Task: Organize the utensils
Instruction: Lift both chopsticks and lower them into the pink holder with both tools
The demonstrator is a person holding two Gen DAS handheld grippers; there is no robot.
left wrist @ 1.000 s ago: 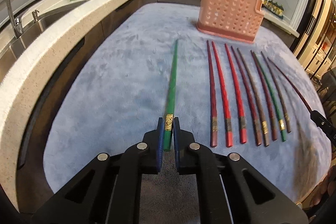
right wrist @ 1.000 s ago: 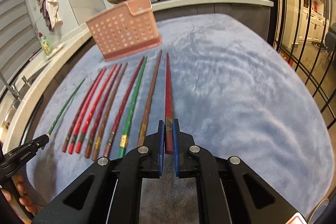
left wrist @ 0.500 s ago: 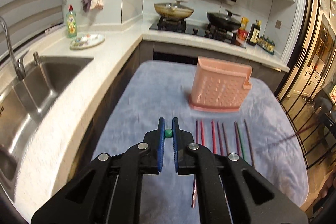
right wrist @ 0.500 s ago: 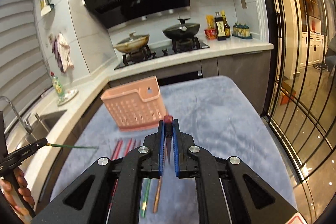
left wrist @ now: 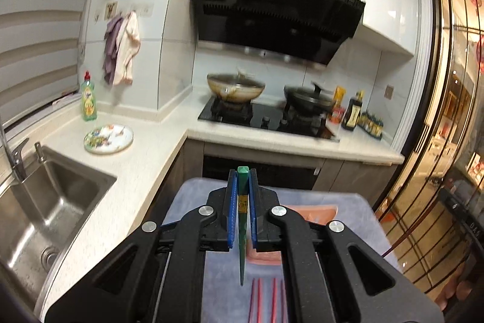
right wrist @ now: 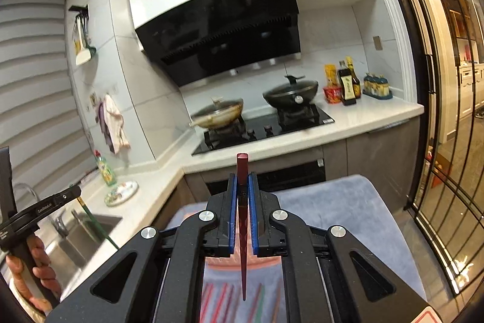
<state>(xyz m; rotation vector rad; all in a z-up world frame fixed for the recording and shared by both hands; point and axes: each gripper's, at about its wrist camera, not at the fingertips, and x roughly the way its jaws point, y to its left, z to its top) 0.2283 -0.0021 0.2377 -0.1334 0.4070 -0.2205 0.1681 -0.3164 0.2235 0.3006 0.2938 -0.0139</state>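
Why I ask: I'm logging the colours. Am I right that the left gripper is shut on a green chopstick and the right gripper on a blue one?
Not quite. The right gripper is shut on a dark red chopstick, as the right wrist view shows; only its pads are blue. The left gripper does hold a green chopstick.

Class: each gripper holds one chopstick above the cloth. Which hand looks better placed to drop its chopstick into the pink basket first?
Probably the right. The dark red chopstick in the right gripper hangs over the pink basket, while the left gripper has its green chopstick nearer the basket's edge.
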